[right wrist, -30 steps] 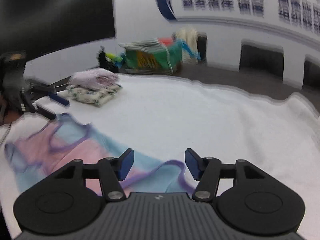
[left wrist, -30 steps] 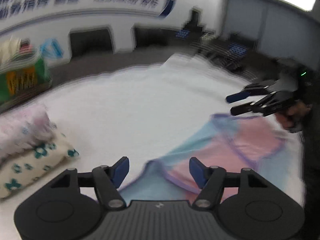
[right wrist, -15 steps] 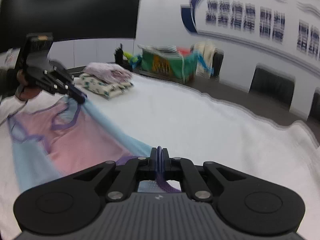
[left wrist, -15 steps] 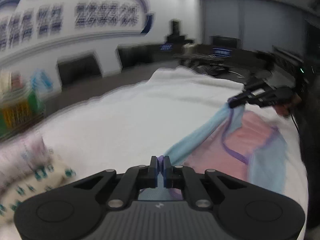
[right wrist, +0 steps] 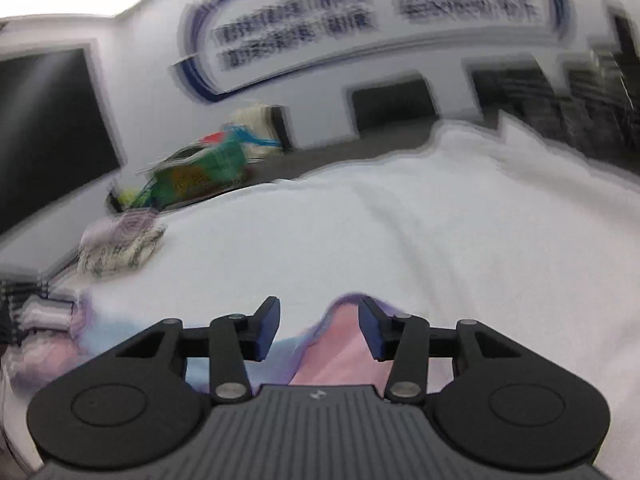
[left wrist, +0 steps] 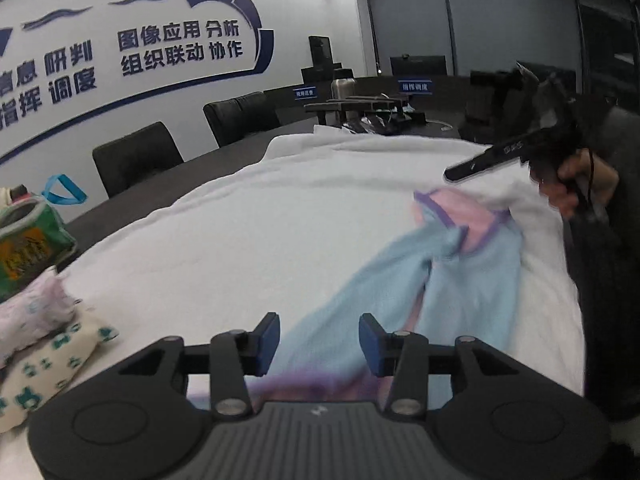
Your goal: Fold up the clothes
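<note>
**Both grippers open over a blue and pink garment**

White cloth [left wrist: 248,240] covers the long table in a meeting room, with black chairs [left wrist: 136,156] along the far side and a wall of blue lettering behind them. On the cloth lies the garment [left wrist: 460,276] – light blue, pink inside, purple trim – doubled over on itself and stretching from the left gripper [left wrist: 319,338] toward the right gripper [left wrist: 480,165]. The left gripper's blue pads stand apart, with the garment's purple edge below and between them; nothing is clamped. In the right wrist view, which is blurred, the right gripper's pads are likewise spread, a pink corner of the garment [right wrist: 340,344] lying just under them. A hand [left wrist: 576,184] grips the right tool. Off to the left sit folded clothes [left wrist: 44,332] – one floral, one pale pink – near a green bag [left wrist: 28,244].
</note>
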Action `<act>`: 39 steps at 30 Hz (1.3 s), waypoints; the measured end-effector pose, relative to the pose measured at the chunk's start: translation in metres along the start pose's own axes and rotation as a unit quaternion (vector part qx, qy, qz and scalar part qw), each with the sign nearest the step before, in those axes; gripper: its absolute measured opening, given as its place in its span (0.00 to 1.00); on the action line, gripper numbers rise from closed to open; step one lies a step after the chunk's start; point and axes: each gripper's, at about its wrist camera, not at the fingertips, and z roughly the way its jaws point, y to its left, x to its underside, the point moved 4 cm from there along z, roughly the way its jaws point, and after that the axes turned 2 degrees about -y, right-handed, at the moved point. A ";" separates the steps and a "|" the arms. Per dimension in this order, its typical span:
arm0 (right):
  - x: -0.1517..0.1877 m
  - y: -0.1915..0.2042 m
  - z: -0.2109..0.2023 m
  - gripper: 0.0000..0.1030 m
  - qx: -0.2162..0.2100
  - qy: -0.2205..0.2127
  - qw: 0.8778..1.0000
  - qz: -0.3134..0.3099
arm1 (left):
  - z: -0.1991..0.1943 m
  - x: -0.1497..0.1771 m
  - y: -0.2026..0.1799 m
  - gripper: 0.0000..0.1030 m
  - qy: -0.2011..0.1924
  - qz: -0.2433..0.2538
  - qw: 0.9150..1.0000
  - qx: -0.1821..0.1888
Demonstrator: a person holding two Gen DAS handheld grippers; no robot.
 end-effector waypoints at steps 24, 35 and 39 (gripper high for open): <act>-0.031 0.041 -0.001 0.31 0.016 -0.039 0.995 0.090 | -0.075 0.057 0.105 0.44 0.067 -0.060 0.987 -0.136; -0.025 0.223 0.093 0.31 -0.185 0.074 0.979 -0.046 | -0.051 0.077 0.138 0.03 0.018 -0.099 0.994 -0.033; -0.016 0.219 0.083 0.31 -0.180 0.086 0.979 -0.044 | -0.106 0.086 0.089 0.03 -0.038 -0.030 0.997 -0.056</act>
